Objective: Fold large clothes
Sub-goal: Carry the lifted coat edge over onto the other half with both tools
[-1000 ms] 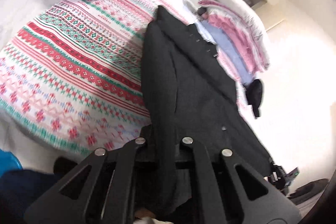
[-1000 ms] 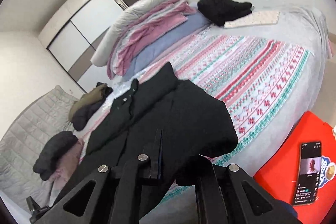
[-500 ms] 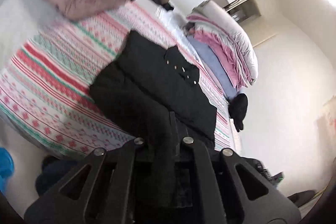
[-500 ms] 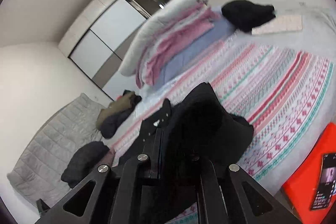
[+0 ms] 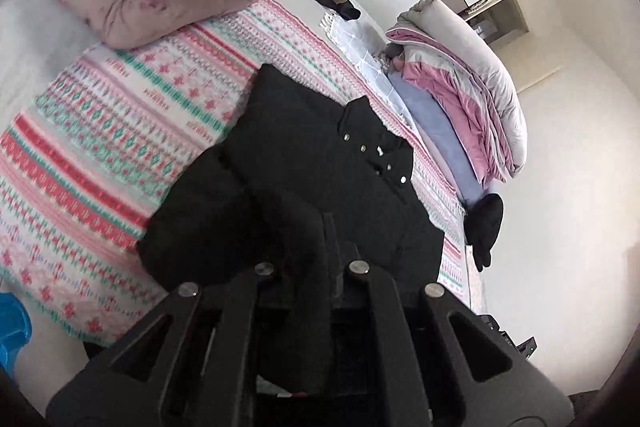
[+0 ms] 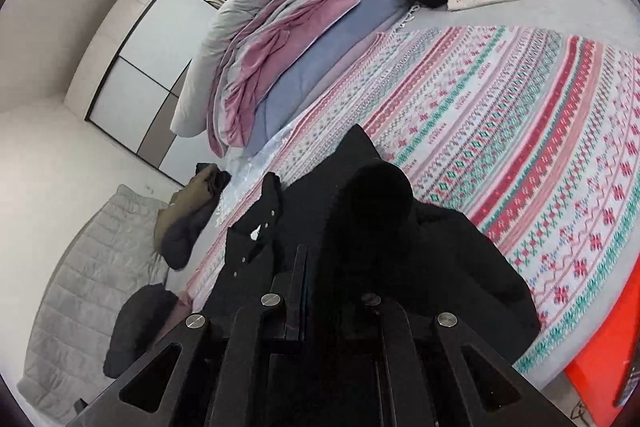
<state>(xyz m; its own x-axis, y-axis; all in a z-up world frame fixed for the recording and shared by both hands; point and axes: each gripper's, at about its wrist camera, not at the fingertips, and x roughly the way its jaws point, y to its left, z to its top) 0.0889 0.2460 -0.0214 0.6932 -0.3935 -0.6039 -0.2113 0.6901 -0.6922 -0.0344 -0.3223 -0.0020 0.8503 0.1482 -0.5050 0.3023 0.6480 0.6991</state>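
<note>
A bed covered by a striped patterned blanket (image 5: 120,131) fills most of both views. A black coat (image 5: 320,155) (its snap buttons catching the light) lies across the frame's middle, its near end lifted toward the cameras. At bottom centre of each view, the left gripper (image 5: 308,259) and right gripper (image 6: 332,279) are each clamped on bunched coat fabric. Folded pink-and-grey bedding (image 6: 272,27) sits upper left in the right view.

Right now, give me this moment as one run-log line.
step: folding | left hand-held gripper: shut on black buttoned coat | right hand-held gripper: shut on black buttoned coat | coat: lower part lifted over patterned striped blanket
</note>
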